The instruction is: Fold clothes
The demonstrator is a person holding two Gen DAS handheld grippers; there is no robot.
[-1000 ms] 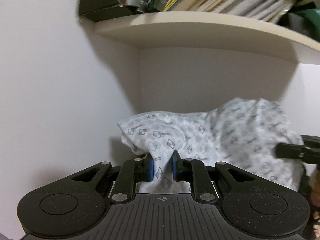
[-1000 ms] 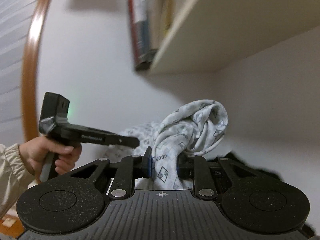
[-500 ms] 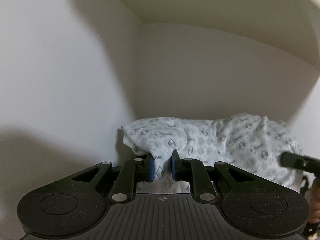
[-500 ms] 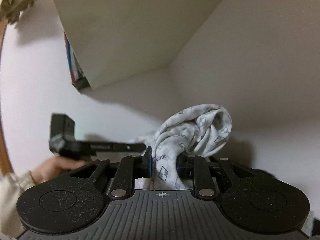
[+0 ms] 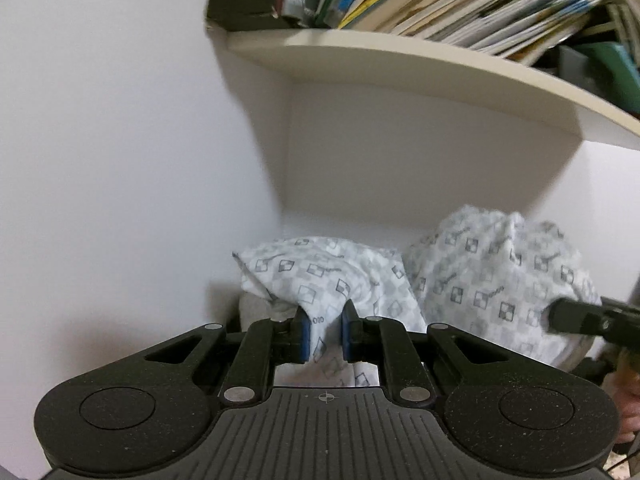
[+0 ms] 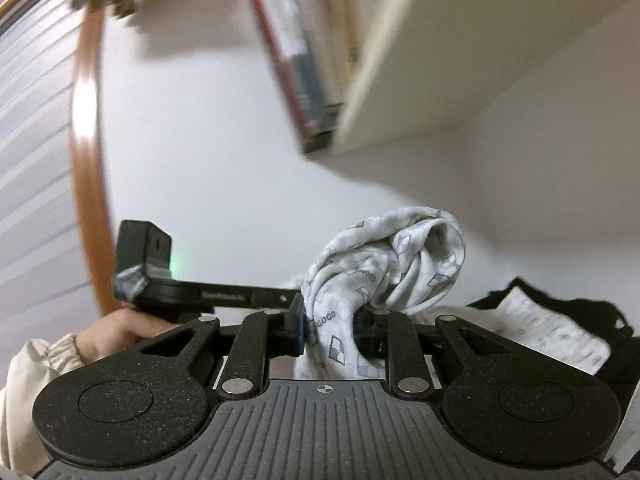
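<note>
Both grippers are nearly closed and clamped on the same patterned garment (image 5: 492, 276): the left gripper (image 5: 325, 334) pinches a thin fold, the right gripper (image 6: 329, 330) bites a thicker bunch. The cloth hangs crumpled between them in the air (under the bookshelf (image 5: 400, 68), near the white wall (image 5: 120, 160)). This looks like the spreading step, so next the hands should draw apart to pull the edge taut.

Left gripper (image 5: 325, 334) tipped a bit down, jaws squeezed on a pinch of the white patterned cloth (image 5: 320, 276). Right gripper (image 6: 327, 330) held level, jaws squeezed on a thicker bunch of the same cloth. Left hand (image 6: 116, 330) wrapped round its handle, cream sleeve (image 6: 28, 368) at the wrist.
</note>
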